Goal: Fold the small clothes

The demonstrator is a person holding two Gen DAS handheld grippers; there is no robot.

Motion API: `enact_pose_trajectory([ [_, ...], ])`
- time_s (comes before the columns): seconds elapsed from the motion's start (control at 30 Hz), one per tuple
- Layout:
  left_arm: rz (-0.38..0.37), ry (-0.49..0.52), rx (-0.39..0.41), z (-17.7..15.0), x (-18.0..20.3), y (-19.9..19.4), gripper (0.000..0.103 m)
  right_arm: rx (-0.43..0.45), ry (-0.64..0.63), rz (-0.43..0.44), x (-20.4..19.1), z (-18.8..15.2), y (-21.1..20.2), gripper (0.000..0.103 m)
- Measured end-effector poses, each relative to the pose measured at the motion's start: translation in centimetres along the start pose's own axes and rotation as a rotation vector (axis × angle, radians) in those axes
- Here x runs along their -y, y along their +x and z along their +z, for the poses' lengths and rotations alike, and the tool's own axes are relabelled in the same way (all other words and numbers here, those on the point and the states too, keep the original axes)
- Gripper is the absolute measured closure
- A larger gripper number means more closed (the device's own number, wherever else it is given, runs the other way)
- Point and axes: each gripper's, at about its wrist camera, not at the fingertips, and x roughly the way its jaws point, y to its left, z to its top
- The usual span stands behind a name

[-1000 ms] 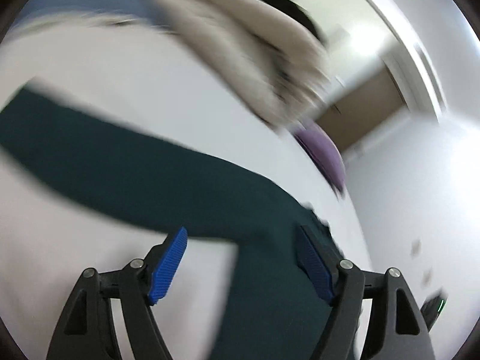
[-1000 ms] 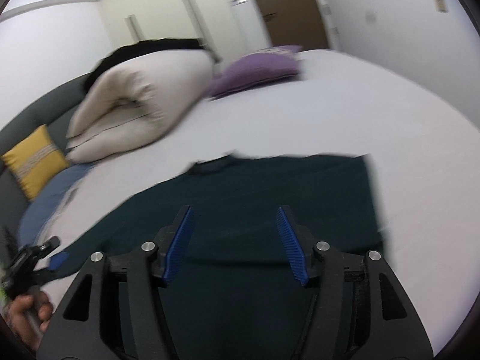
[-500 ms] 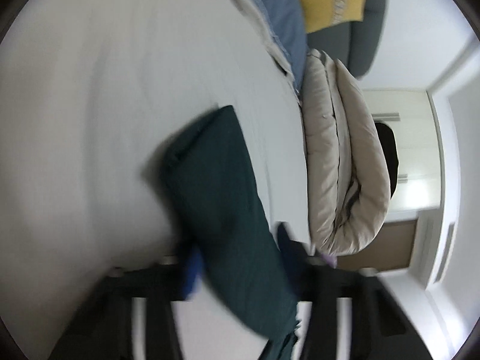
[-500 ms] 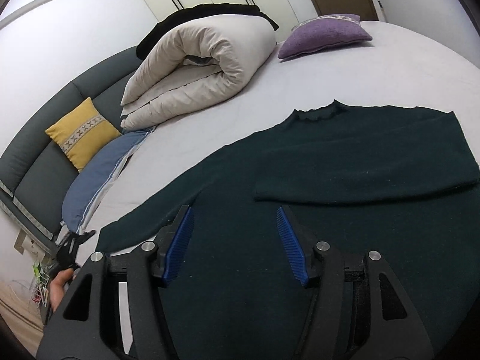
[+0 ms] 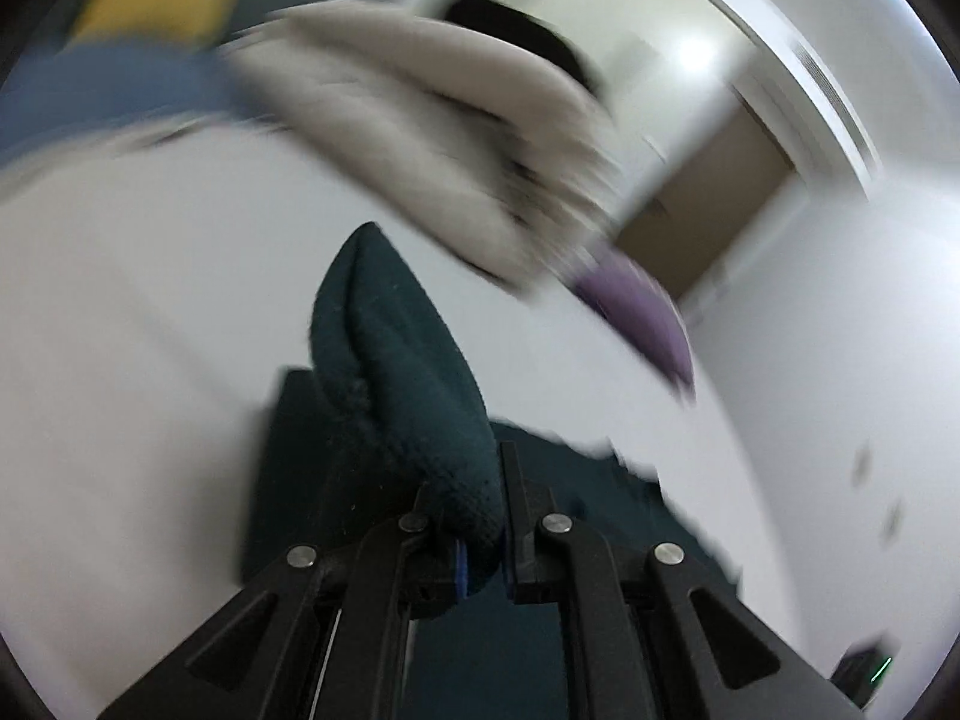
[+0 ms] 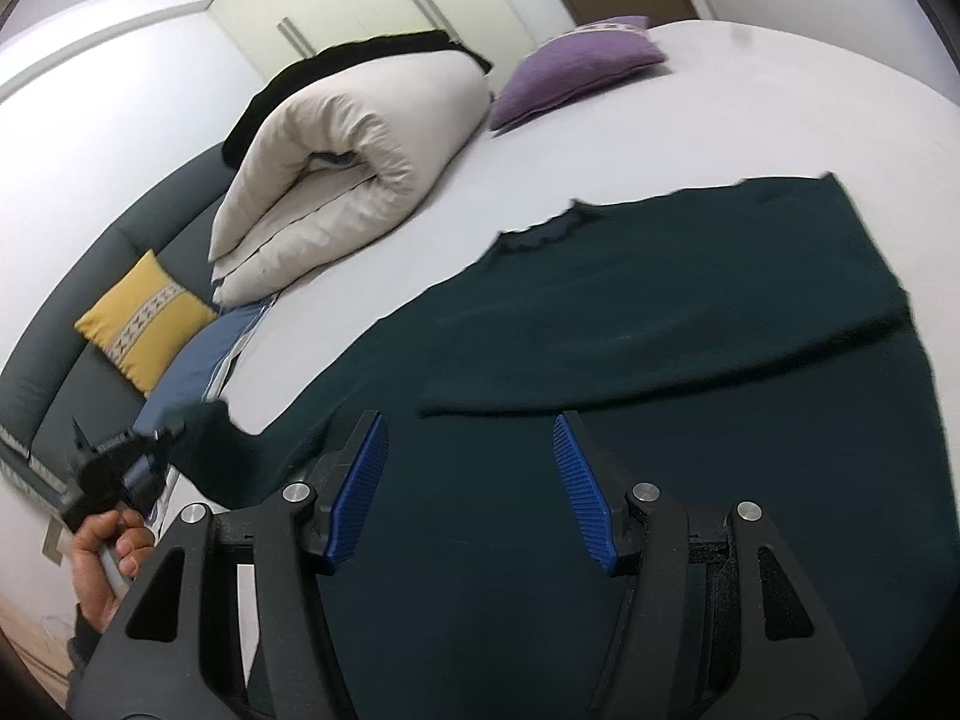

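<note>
- One dark green knitted sweater (image 6: 690, 324) lies on the white bed (image 6: 750, 96).
- My left gripper (image 5: 480, 531) pinches its sleeve end (image 5: 396, 384).
- My right gripper (image 6: 468, 492) hangs apart, empty.
- Two cushions: one purple cushion (image 6: 576, 66), one yellow cushion (image 6: 144, 318).

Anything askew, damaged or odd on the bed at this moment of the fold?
Nothing stands out. The dark green sweater lies flat on the white bed, one sleeve already folded across the chest. The left gripper is shut on the other sleeve's cuff. The right gripper hangs open above the body.
</note>
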Motion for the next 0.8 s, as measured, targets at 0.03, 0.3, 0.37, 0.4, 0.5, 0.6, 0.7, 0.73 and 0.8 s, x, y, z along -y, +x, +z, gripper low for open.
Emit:
enact_pose_trajectory([
  [0.03,-0.008,0.064,-0.017,-1.0,2.4,0.9,0.094,0.007,0.015,-0.007,0.9,0.0,-0.3,0.047],
  [0.3,0.036,0.568,-0.252,-14.0,15.8,9.6,0.033,0.0,0.147,-0.092,8.8,0.1,-2.1,0.046],
  [0.37,0.055,0.606,-0.262,-15.7,16.0,9.2,0.032,-0.033,0.171,-0.102,9.8,-0.2,-1.4,0.045],
  [0.4,0.048,0.61,-0.269,-16.2,15.7,8.5,0.027,-0.049,0.186,-0.098,10.3,-0.3,-1.0,0.045],
  [0.5,0.018,0.601,-0.251,-16.2,14.3,5.6,0.013,-0.085,0.203,-0.064,10.6,-0.6,0.8,0.043],
  [0.6,-0.025,0.556,-0.241,-14.7,12.2,3.3,0.013,-0.123,0.208,-0.029,9.6,-0.6,3.0,0.038],
  [0.7,-0.048,0.445,-0.233,-13.1,9.2,1.6,0.013,-0.191,0.226,0.018,8.4,-0.1,6.5,0.037],
  [0.73,-0.049,0.405,-0.226,-12.3,8.0,1.3,0.013,-0.202,0.227,0.011,7.8,-0.1,7.3,0.035],
  [0.8,-0.031,0.336,-0.208,-10.6,5.6,1.1,0.014,-0.214,0.189,-0.004,6.5,0.3,9.3,0.035],
])
